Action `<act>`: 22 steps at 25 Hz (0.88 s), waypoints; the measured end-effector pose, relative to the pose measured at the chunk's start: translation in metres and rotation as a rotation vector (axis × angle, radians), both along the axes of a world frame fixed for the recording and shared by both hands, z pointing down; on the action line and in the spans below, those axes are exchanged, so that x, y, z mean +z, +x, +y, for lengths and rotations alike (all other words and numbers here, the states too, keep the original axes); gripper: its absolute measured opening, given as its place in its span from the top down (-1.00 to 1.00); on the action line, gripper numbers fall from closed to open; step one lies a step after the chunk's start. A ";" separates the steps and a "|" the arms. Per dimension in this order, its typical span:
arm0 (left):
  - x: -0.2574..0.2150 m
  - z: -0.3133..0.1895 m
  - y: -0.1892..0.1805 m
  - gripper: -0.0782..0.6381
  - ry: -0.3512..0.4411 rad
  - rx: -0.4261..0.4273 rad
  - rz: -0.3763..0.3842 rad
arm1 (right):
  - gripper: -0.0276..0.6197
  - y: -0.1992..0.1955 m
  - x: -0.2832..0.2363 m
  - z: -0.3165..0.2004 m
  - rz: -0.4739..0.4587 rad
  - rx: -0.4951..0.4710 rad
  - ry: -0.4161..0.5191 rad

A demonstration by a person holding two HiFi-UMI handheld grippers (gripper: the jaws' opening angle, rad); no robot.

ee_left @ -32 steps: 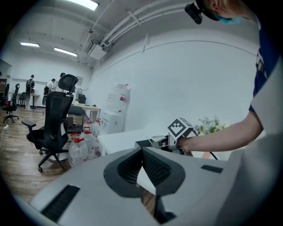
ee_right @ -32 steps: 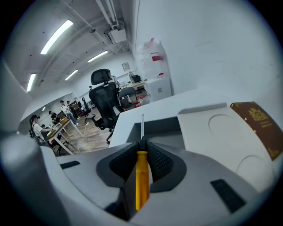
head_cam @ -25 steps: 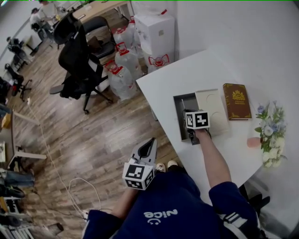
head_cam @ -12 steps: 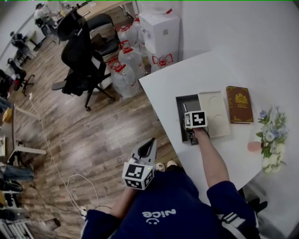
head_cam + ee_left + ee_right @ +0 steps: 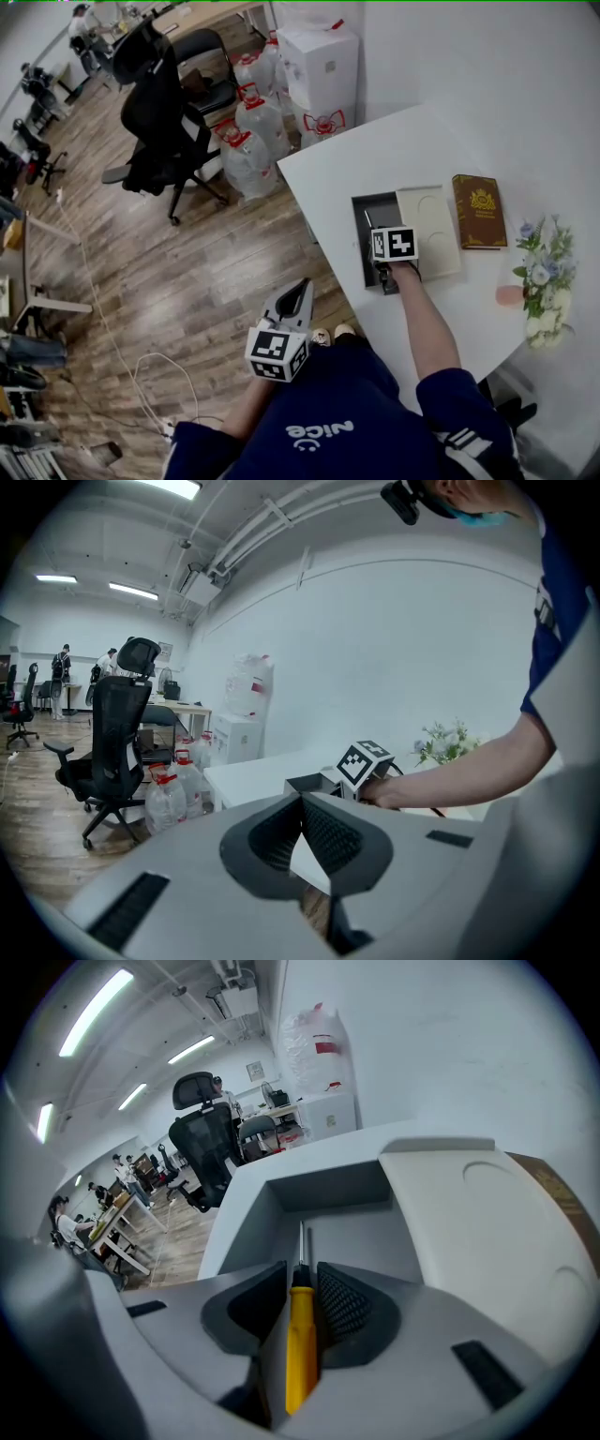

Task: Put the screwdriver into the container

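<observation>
**A:** One word reads in the head view: "nice", on the person's shirt (image 5: 319, 433). The gold emblem on the brown book (image 5: 478, 211) is too small to read.

**B:** And the left gripper view?

**A:** No legible writing. The left gripper (image 5: 302, 803) has its jaws pressed together, empty.

**B:** The right gripper view?

**A:** The screwdriver (image 5: 300, 1344) lies lengthwise between the jaws of the right gripper (image 5: 305, 1283). Its yellow handle is nearest the camera and its shaft points into the open compartment of the container (image 5: 328, 1185). Those jaws have just been opening, and a narrow gap shows beside the handle.

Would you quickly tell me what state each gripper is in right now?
Left gripper: shut, nothing between its jaws.
Right gripper: open, jaws having just been opening; the screwdriver lies between them, over the container.
</observation>
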State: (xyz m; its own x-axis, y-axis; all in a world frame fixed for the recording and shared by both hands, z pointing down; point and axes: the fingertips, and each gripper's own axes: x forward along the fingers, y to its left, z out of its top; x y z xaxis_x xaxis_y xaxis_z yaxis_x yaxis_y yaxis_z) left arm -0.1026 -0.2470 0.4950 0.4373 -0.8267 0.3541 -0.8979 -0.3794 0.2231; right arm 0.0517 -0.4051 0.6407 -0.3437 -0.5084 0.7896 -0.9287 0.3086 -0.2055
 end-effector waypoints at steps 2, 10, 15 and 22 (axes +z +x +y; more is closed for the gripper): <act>0.000 0.000 -0.003 0.73 0.000 -0.009 -0.002 | 0.55 -0.003 -0.009 0.000 -0.044 -0.001 0.006; -0.004 0.000 -0.013 0.73 0.023 -0.032 0.000 | 0.53 0.003 -0.065 0.000 -0.124 0.029 0.178; -0.010 0.001 -0.023 0.73 0.043 -0.045 0.018 | 0.53 0.004 -0.105 0.013 -0.176 0.033 0.289; -0.022 0.007 -0.036 0.73 0.082 -0.047 0.030 | 0.53 0.016 -0.166 0.052 -0.131 0.034 0.513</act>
